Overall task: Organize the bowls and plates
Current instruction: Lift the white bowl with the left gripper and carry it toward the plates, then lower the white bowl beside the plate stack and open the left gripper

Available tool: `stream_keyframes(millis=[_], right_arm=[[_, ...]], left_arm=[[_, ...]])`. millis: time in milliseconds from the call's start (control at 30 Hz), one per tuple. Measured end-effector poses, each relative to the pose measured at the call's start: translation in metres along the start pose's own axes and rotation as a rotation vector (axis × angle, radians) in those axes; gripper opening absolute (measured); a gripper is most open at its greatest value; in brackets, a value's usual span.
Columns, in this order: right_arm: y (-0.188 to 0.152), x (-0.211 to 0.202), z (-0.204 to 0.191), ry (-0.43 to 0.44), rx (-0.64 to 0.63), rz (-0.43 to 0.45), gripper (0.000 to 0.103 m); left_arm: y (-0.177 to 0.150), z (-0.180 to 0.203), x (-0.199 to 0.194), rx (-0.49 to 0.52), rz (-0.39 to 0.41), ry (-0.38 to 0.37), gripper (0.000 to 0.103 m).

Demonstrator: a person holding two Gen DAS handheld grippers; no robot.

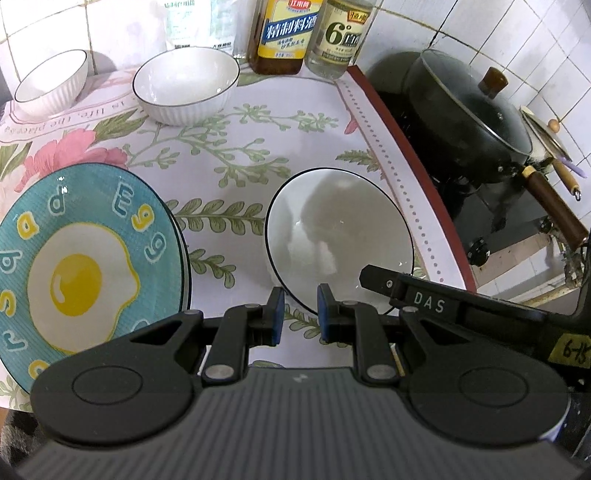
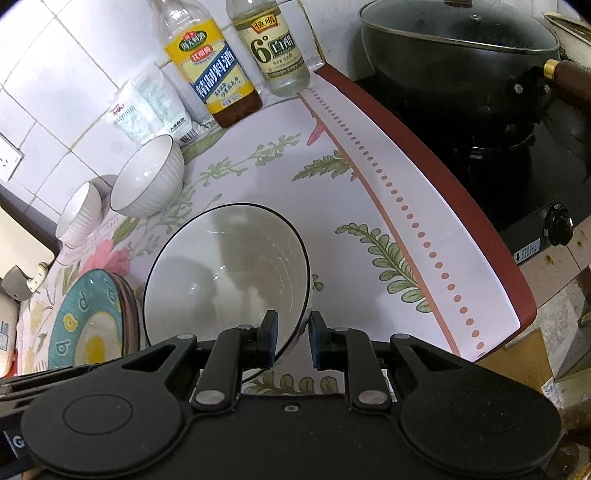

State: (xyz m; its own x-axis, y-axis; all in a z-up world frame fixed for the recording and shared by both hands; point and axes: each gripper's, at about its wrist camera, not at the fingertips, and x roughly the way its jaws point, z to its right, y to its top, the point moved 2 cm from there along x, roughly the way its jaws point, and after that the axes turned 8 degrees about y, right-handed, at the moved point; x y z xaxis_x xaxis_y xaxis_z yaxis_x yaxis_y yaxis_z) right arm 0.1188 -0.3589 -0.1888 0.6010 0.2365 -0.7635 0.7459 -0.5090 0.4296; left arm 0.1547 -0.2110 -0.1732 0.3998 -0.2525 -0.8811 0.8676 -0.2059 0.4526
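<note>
holding both tools low over the floral tablecloth (image 1: 236,155), i see my right gripper (image 2: 292,341) straddling the near rim of the big white bowl (image 2: 225,280), one pad inside and one outside, jaws parted with a gap on each side of the rim, so it has no clamp on it. my left gripper (image 1: 301,314) is open too, empty, just beside that same bowl's left edge, with the bowl (image 1: 340,240) sitting near the cloth's red border. the egg plate (image 1: 85,266), teal with a fried egg printed on it, tops a short stack of plates at the left. two ribbed white bowls wait by the tiled wall: the medium bowl (image 1: 186,86) and, left of it, the small bowl (image 1: 51,81). two bottles (image 1: 284,33) stand behind them, and a lidded black wok (image 1: 469,110) sits on the stove to the right.
</note>
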Motion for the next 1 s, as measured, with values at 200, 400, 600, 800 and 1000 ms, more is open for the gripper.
stream_keyframes(millis=[200,400,600,800,1000], right_arm=[[-0.002,0.004,-0.002,-0.012,-0.023,-0.007,0.022],[-0.003,0.004,-0.003,-0.012,-0.032,-0.004,0.022],[-0.001,0.003,0.000,0.012,-0.013,0.000,0.025],[0.000,-0.010,-0.012,-0.021,-0.088,0.016,0.035],[0.008,-0.042,-0.030,0.026,-0.130,0.043,0.039]], left_arm=[[-0.002,-0.004,0.005,-0.012,-0.020,0.003,0.017],[-0.001,-0.006,0.006,-0.028,-0.034,-0.002,0.017],[-0.002,-0.012,0.002,-0.050,-0.050,-0.023,0.018],[-0.005,-0.026,-0.012,-0.070,-0.064,-0.045,0.019],[-0.005,-0.041,-0.041,-0.030,-0.035,-0.081,0.021]])
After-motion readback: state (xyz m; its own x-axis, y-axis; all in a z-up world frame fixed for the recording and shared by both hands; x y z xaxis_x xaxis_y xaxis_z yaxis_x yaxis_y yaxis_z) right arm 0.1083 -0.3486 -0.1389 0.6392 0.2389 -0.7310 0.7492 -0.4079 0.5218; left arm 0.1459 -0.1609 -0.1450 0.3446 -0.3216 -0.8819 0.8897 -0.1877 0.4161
